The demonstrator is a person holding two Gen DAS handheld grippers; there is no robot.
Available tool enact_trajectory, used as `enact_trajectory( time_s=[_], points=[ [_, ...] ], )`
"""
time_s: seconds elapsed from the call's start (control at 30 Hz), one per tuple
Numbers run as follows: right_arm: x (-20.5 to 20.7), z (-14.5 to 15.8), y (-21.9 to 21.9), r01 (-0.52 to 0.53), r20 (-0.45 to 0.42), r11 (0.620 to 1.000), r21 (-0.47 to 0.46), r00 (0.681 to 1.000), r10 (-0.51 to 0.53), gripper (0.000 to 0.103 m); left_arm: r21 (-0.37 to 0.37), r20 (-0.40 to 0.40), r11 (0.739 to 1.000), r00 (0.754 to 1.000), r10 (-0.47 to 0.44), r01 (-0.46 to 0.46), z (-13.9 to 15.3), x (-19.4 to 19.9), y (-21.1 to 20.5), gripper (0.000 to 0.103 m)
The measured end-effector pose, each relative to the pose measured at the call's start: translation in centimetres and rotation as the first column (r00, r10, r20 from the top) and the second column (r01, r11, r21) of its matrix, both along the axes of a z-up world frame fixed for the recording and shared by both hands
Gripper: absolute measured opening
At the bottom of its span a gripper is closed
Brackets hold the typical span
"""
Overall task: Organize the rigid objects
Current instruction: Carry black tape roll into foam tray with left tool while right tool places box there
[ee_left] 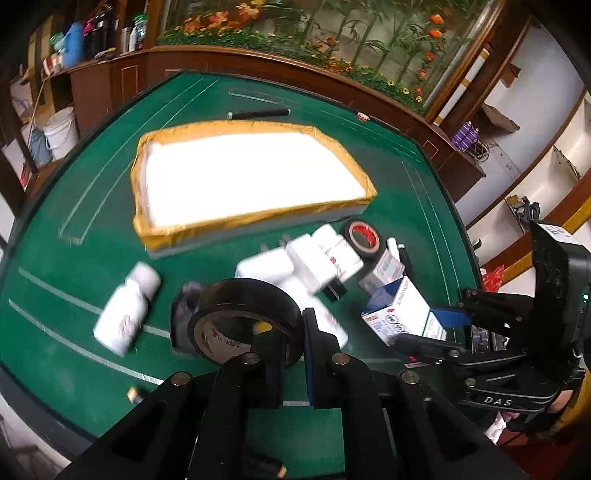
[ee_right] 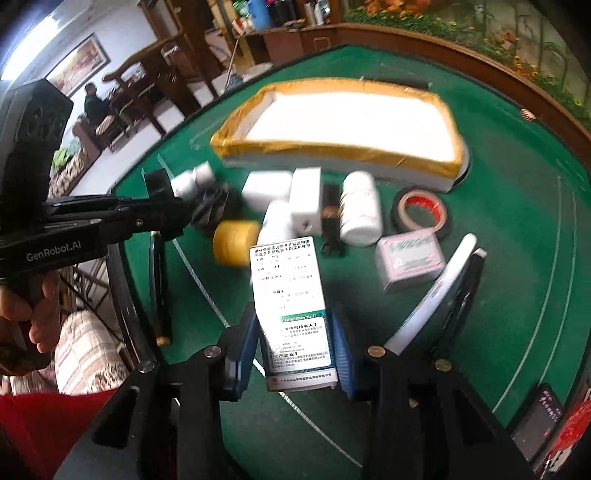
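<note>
White tray [ee_left: 255, 173] holds nothing — left fingers [ee_left: 314, 332] clamp black tape roll [ee_left: 245, 306], right fingers [ee_right: 243, 354] the medicine box [ee_right: 295, 314].

A lived-in home, not a lab or workshop: a green table [ee_left: 92, 206] marked with pale lines stands before a curved dark-wood counter [ee_left: 207, 70] topped by a glass screen of painted bamboo and orange flowers [ee_left: 332, 33]. Far left, wooden shelves [ee_left: 92, 37] hold bottles and household jugs, with white buckets [ee_left: 61, 131] on the floor below. To the right, white cubbies [ee_left: 535, 155] sit mostly bare. In the right wrist view a framed picture [ee_right: 79, 62] hangs on a pale wall, carved wooden chairs [ee_right: 147, 81] crowd the far left, and a person [ee_right: 94, 103] sits among them.
</note>
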State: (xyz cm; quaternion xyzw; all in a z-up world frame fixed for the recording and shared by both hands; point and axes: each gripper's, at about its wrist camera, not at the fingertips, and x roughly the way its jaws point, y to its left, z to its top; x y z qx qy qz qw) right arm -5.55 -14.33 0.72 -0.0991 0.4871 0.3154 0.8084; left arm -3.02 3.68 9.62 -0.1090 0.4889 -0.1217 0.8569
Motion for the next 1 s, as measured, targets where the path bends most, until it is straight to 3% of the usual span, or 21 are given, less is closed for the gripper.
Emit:
enact_trajectory(
  time_s=[0.43, 1.0],
  points=[
    [3.2, 2.9, -0.1, 0.113, 0.071, 0.993, 0.034, 0.991, -0.116, 0.036, 0.03, -0.007, 0.999, 1.0, -0.028, 0.028, 1.1, 8.0, 0.6, 0.007],
    [9.8, 4.2, 1.7, 0.211, 0.104, 0.976, 0.044, 0.971, -0.215, 0.036, 0.079, -0.063, 0.996, 0.997, -0.036, 0.041, -1.8, 14.6, 1.2, 0.007]
  ],
)
